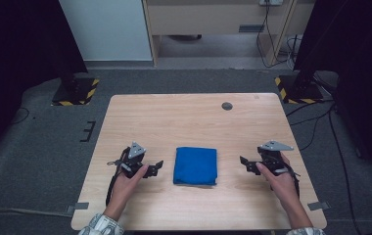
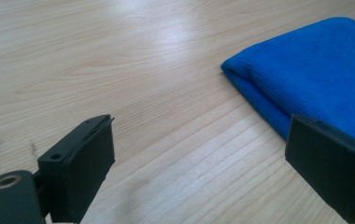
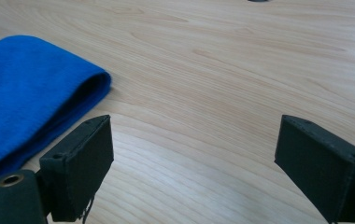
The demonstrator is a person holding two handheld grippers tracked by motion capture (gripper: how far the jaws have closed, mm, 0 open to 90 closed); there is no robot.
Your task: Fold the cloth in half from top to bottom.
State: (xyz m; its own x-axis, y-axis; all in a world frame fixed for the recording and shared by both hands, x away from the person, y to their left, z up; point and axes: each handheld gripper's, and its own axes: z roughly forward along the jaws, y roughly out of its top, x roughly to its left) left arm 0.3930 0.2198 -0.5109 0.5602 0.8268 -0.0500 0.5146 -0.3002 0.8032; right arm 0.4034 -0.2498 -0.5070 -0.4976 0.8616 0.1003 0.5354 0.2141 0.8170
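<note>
Cloth: I see a folded blue cloth (image 1: 195, 166) lying flat on the desk (image 1: 194, 117), near the front edge and about midway across, between my two grippers.

Left gripper: my left gripper (image 1: 155, 168) sits just left of the cloth, low over the desk, jaws pointing toward the cloth's left edge and stopping short of it.

Left gripper state: jaws spread wide, nothing between them; in the left gripper view (image 2: 199, 163) I see bare wood in the gap.

Cloth from the left gripper: in that view the cloth (image 2: 315, 74) lies ahead and off to the right, its rounded fold facing the gripper, and the right jaw stands in front of its near part. I cannot tell whether that jaw touches it.

Right gripper: my right gripper (image 1: 245, 164) sits to the right of the cloth, a little farther off than the left one, jaws pointing toward the cloth's right edge.

Right gripper state: jaws wide apart and empty; in the right gripper view (image 3: 192, 163) the desk shows between them.

Cloth from the right gripper: there the cloth (image 3: 26, 93) lies ahead and to the left, its near part running behind the left jaw.

Hands: each hand holds its gripper from behind, forearms coming in from the desk's front edge.

Desk: light wood, with a small dark round cap (image 1: 227, 105) near the back, well apart from the cloth.
</note>
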